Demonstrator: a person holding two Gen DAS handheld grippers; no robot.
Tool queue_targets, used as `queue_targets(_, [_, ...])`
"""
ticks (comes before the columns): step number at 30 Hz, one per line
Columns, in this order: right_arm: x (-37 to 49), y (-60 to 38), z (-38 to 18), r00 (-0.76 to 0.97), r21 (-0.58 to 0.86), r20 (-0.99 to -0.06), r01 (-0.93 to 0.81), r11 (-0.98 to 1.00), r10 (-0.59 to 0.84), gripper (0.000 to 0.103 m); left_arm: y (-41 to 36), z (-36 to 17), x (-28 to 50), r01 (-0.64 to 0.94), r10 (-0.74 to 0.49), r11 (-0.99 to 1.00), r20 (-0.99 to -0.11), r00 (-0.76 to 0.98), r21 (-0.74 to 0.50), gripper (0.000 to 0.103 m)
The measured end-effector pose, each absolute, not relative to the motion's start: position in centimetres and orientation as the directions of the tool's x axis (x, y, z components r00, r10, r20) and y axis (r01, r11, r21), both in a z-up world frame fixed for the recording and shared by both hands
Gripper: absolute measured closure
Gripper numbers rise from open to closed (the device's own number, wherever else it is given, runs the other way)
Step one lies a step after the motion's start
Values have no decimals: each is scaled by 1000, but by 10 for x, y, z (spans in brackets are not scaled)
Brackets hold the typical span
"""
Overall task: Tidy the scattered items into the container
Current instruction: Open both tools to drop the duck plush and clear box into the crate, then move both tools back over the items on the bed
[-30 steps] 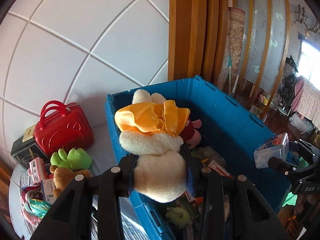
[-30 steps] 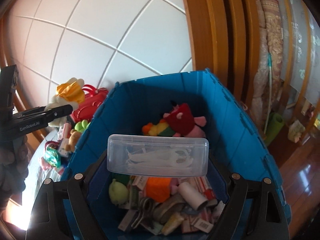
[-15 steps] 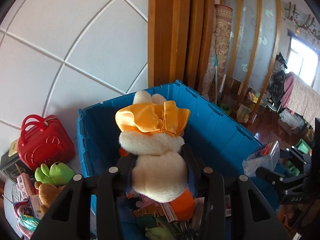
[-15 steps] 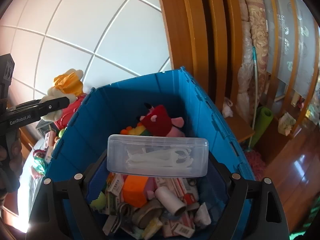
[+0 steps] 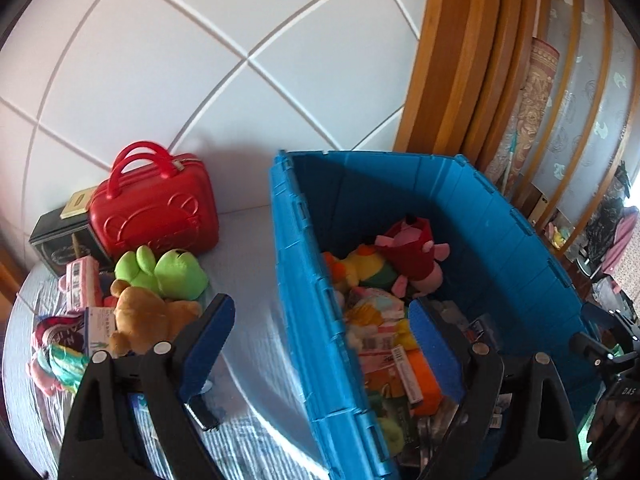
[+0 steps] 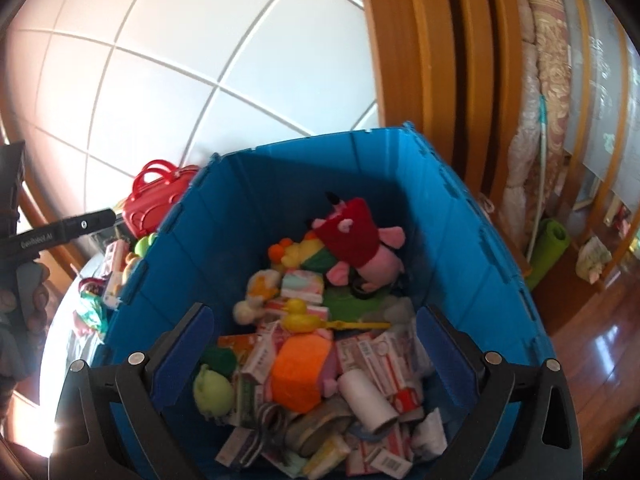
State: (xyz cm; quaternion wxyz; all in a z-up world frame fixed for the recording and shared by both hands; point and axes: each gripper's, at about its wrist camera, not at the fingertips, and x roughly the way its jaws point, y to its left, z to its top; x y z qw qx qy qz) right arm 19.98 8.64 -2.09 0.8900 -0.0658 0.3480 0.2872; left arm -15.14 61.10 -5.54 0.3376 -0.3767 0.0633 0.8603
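Left wrist view: left gripper (image 5: 320, 330) gapes empty astride the bin's (image 5: 296, 264) left rim at centre; frog (image 5: 162, 270) and bear (image 5: 148, 316) lie lower left. Right gripper (image 6: 314, 336) gapes empty over the bin's (image 6: 240, 200) heaped middle.

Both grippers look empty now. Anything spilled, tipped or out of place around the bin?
Nothing spilled or damaged. The blue bin stands upright, its contents jumbled inside. Still outside, left of it: the red case, green plush and brown bear. Left gripper straddles the bin's left wall, open.
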Motion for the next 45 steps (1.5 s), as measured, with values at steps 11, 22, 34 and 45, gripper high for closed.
queue_targets(11, [159,164,-12,547,56,-646,-661,748,532,0,492,-89,-159,-505,449,-849,-719,-531,-157,14])
queue_targets(22, [101,269,-18,464,51,-657,-759,650,594,0,362,-123,-187,-348,335,-925,-756,-562,-151,14])
queue_targets(34, [40,377,-57,369,60,-712,-816,575,597,0,275,-174,-232,-307,234,-949,-815,-529,-73,14])
queue_targets(45, [29,433,-124,361,55,-781,-773,632,509,0,254,-237,-315,-267,303,-942,-857,-416,-203,14])
